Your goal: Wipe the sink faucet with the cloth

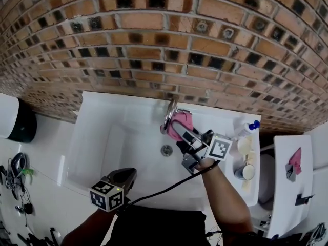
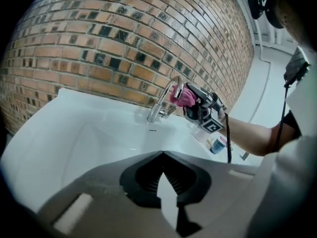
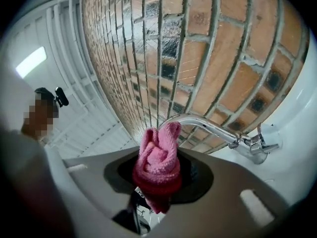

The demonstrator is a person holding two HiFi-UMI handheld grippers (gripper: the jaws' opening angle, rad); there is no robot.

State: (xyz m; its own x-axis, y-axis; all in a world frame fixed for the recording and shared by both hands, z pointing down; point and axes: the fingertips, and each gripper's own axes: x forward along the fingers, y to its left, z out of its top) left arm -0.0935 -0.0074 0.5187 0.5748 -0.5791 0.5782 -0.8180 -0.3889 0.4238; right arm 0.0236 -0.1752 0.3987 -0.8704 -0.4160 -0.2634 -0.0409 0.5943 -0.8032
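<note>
– Pink cloth [image 3: 157, 165], bunched into a wad. Which of the tongs has it?

– The right gripper [image 1: 179, 130], clenched on it. The wad bulges out past the jaws and its top looks pressed against the chrome faucet [image 1: 169, 113], up near the curved end of the spout.

– And the other one?

– The left gripper [image 1: 128, 175] hangs low by the front rim of the sink [image 1: 92, 118], well apart from the tap. Its jaws are drawn together with nothing between them. So the right one is the nearer by far, and I'd say this is its job alone.

– Which way does the spout run from where the cloth sits?

– From the cloth it arches back and down to the base and lever at the rear of the basin, just below the brick wall [image 1: 154, 35]. That's the long axis. In my judgement the next stroke has to follow it, sliding along the tube towards the base rather than across it.

– Room to do that?

– Towards the bowl, plenty: open white basin on the left and in front, only the drain [image 1: 166, 150] below. It's tight behind, where the bricks stand close to the base. On the right ledge there's a blue-capped bottle [image 1: 251, 126] and a small cup [image 1: 246, 171], near the forearm. A wide swing of the elbow could catch them, I reckon.
</note>
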